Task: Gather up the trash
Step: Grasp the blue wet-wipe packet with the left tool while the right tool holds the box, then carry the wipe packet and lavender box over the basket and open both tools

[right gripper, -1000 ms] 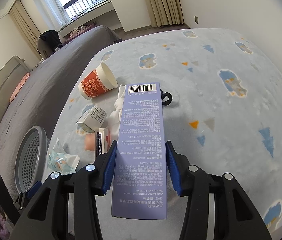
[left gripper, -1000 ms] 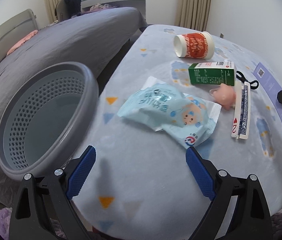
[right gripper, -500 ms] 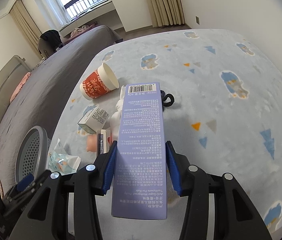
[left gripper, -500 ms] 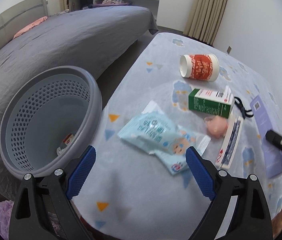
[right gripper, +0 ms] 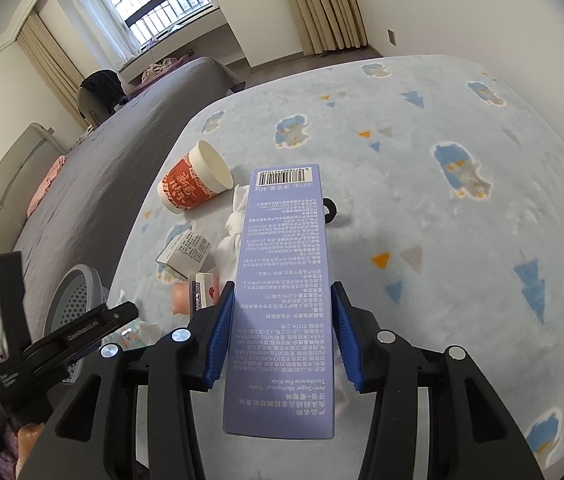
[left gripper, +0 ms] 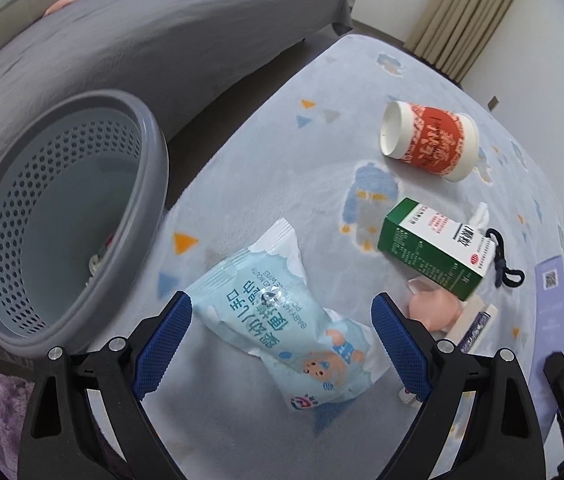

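My left gripper [left gripper: 282, 314] is open and hangs low over a light blue wipes packet [left gripper: 257, 280], its blue pads on either side of the packet without touching it. The packet lies on the patterned blanket beside a grey perforated basket [left gripper: 153, 168]. My right gripper [right gripper: 284, 300] is shut on a long purple toothpaste box [right gripper: 282, 264], held above the blanket. A red and white paper cup [left gripper: 430, 142] lies on its side farther off. A green and white carton [left gripper: 430, 252] lies nearer to the packet.
A pink toy [left gripper: 436, 308], a card deck [left gripper: 476, 324], a black hair tie [left gripper: 502, 270] and a white tissue [right gripper: 233, 232] lie around the carton. Small scraps [left gripper: 99, 256] sit in the basket's bottom. A grey bed [left gripper: 141, 32] runs behind the basket.
My left gripper has swung and rolled toward the wipes packet, which now sits between its open fingers. The right gripper and its purple box have stayed put.
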Motion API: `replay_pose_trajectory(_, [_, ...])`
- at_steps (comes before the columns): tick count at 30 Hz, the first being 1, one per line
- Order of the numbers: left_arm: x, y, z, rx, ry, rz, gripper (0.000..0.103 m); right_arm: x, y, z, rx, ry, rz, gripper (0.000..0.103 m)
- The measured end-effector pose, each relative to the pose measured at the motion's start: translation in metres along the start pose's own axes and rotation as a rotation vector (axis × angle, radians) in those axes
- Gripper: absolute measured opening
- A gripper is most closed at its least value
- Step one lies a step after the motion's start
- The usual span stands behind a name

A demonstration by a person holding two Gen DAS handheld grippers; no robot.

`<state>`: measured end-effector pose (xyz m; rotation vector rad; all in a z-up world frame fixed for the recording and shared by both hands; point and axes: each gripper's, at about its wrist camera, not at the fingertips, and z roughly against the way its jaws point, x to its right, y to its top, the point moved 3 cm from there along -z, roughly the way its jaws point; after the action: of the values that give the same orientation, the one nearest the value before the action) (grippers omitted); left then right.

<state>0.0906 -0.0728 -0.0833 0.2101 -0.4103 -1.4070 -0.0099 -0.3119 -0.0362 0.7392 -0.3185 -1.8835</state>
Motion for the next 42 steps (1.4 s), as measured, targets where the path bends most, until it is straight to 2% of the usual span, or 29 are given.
replay_pose_trajectory(5, [-0.003,-0.002,-0.012,-0.015,0.025,0.011,0.09,0.0,-0.001,0.004,0.004,0.007,0.001,0.045])
replay_pose_trajectory(9, [-0.004,-0.005,-0.02,-0.034,0.014,0.017,0.087,0.0,-0.001,0.004,0.002,0.005,0.001,0.045])
replay_pose_trajectory(14, [0.0,-0.011,-0.016,-0.011,-0.022,-0.02,0.069,-0.001,0.0,0.002,-0.002,0.004,0.003,0.045])
replay_pose_trajectory(19, [-0.001,-0.021,-0.007,0.015,-0.092,-0.068,0.06,-0.005,-0.001,0.001,-0.001,-0.006,0.011,0.045])
replay_pose_trajectory(26, [-0.006,-0.025,0.027,0.113,-0.088,-0.161,0.058,-0.017,0.0,0.004,0.012,-0.011,0.033,0.045])
replay_pose_trajectory(33, [-0.026,-0.018,0.076,0.262,-0.074,-0.251,0.058,-0.049,-0.001,0.007,0.021,0.022,0.083,0.045])
replay_pose_trajectory(37, [-0.051,-0.013,0.092,0.306,-0.059,-0.27,0.058,-0.076,-0.003,-0.004,-0.017,0.072,0.094,0.045])
replay_pose_trajectory(42, [-0.095,0.005,0.101,0.337,-0.033,-0.236,0.058,-0.128,-0.004,-0.011,-0.024,0.117,0.17,0.045])
